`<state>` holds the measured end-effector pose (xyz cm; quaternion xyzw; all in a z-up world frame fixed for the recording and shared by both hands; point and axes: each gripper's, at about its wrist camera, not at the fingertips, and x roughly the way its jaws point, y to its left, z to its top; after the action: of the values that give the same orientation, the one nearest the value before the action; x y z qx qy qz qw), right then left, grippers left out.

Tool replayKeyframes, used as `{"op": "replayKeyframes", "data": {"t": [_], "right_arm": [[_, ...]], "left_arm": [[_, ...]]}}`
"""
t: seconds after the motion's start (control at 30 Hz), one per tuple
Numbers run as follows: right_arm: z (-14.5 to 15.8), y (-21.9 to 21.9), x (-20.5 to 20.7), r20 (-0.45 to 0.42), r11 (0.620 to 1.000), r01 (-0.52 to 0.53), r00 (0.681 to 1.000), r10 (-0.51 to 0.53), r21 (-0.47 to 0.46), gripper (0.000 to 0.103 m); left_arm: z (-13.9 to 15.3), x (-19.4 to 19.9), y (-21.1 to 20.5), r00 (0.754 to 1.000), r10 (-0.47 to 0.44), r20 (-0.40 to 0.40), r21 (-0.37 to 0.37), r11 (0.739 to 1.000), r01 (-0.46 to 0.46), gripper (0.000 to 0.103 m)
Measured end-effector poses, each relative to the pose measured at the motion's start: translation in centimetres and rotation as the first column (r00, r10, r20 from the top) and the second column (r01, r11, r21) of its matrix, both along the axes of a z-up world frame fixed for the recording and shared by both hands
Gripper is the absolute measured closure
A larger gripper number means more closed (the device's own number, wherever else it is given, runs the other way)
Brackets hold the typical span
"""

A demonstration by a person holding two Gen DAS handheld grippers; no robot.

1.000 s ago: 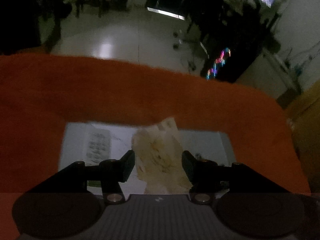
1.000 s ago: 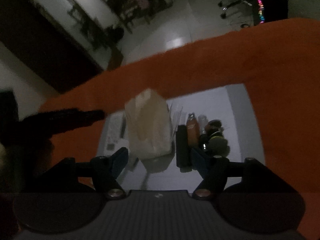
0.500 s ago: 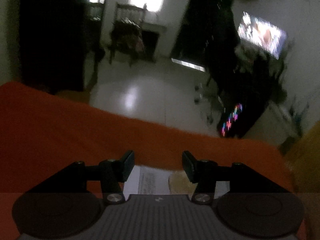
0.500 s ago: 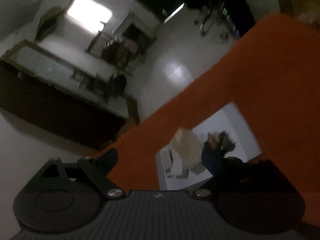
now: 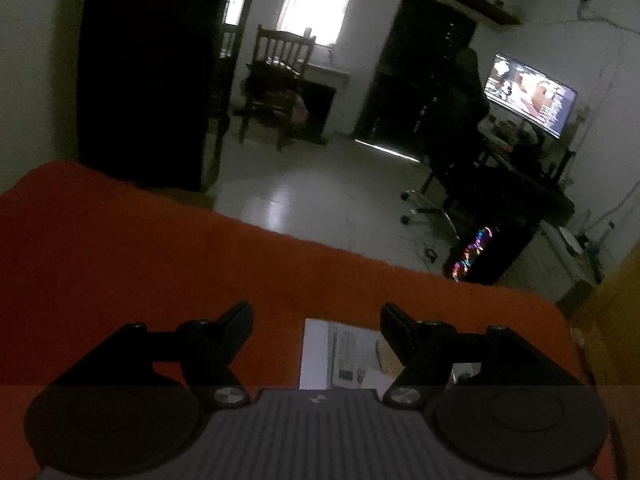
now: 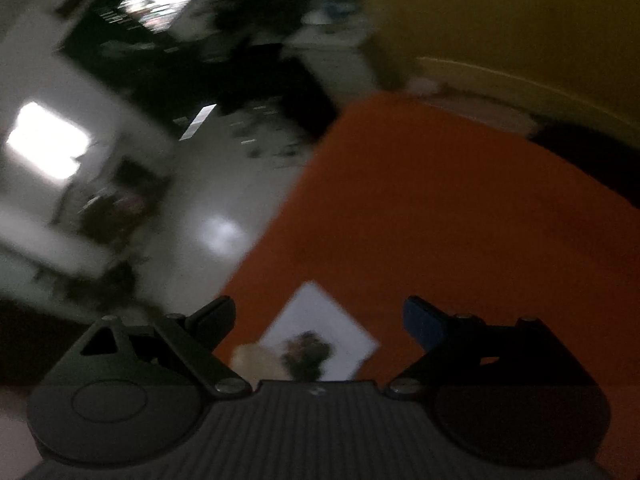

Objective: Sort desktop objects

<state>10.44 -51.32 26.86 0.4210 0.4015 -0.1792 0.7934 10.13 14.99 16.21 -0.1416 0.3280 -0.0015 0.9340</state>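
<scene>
**Both grippers lifted clear, the sorting tray low and close beneath them**

The left gripper (image 5: 316, 316) had its jaws well apart with nothing between them; they had just been opening wider. Past its fingertips lay only the orange cloth (image 5: 160, 264) and, low in the frame, the near part of the white tray (image 5: 316, 352). A pale remote-like slab (image 5: 346, 354) lay in that tray with its long axis running away from the camera, and a sliver of tan crumpled paper (image 5: 386, 356) showed just beside the right-hand finger.

The right gripper (image 6: 318, 318) also stood wide and empty, and its jaws had likewise been spreading. Its view was blurred and rolled — the tray (image 6: 320, 312) appeared as a tilted diamond between the fingers, with the tan paper (image 6: 250, 360) at its lower left corner and a dark cluster of small items (image 6: 308, 350) in the middle, too smeared to name.

In both views the tray sat below and just ahead of the fingertips, near the bottom edge. Neither hand looked clearly nearer. Any next pick would likely call for tipping a gripper downward — the left seemed better lined up with the slab's length, the right with the dark cluster.
</scene>
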Motion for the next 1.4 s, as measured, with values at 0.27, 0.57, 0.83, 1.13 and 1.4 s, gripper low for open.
{"op": "replayKeyframes", "data": {"t": [0.27, 0.57, 0.83, 1.13, 1.4], "right_arm": [[3.5, -3.4, 4.0, -0.039, 0.988, 0.118, 0.992, -0.122, -0.095, 0.009], [1.5, 8.3, 13.7, -0.041, 0.892, -0.396, 0.917, 0.398, -0.218, 0.009], [-5.2, 17.0, 16.7, -0.01, 0.742, -0.644, 0.756, 0.654, -0.186, 0.009], [-11.4, 22.8, 18.0, -0.06, 0.666, -0.717, 0.689, 0.722, -0.206, 0.009], [-16.5, 26.4, 19.3, -0.113, 0.62, -0.752, 0.652, 0.75, -0.224, 0.009]], "left_arm": [[-3.7, 0.4, 2.0, 0.998, -0.034, -0.054, -0.004, 0.999, 0.033, 0.036], [-4.3, 2.3, -0.8, 0.997, -0.052, -0.048, -0.015, 0.999, 0.051, 0.036], [-5.3, 4.3, -6.5, 0.994, -0.081, -0.067, 0.047, 0.995, 0.084, 0.036], [-7.0, 7.9, -11.7, 0.985, -0.15, -0.087, 0.055, 0.986, 0.155, 0.036], [-10.6, 11.1, -13.0, 0.978, -0.163, -0.132, 0.032, 0.985, 0.169, 0.036]]}}
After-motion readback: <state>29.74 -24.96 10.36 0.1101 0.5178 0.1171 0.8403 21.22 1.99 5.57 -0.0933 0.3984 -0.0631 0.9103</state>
